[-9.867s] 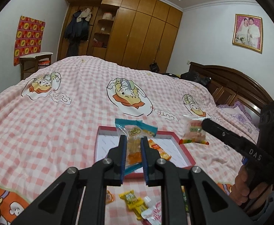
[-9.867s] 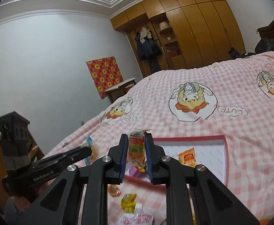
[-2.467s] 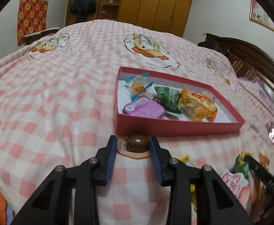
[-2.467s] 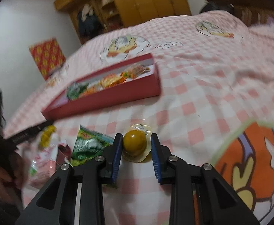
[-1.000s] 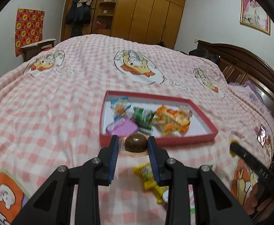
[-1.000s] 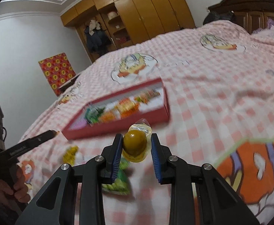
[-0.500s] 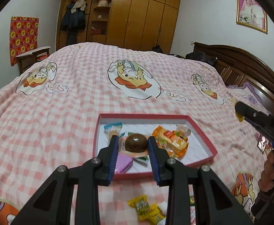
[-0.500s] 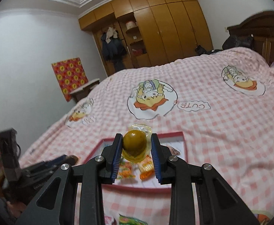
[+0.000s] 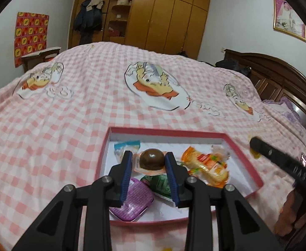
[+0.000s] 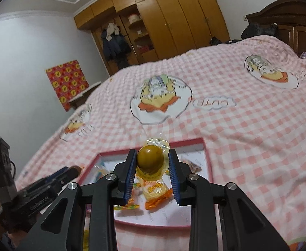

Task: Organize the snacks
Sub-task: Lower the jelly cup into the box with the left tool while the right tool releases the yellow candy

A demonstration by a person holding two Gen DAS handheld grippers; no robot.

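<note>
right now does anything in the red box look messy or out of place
Nothing looks damaged or spilled. The snacks in the red box lie loosely heaped: the green packet overlaps the purple pack, and the orange packets sit askew. Each gripper, left and right, holds a wrapped brown egg over the box.

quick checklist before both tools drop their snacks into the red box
1. Left tool shut on the brown wrapped egg: ok.
2. Right tool shut on the yellow-brown wrapped egg: ok.
3. Left tool over the red box: ok.
4. Right tool over the box: ok, near its far end.
5. Bare box floor for landing: ok, white floor shows beyond the orange packet.
6. Clearance between the two tools: cannot tell; the right one crosses the left view's edge.
</note>
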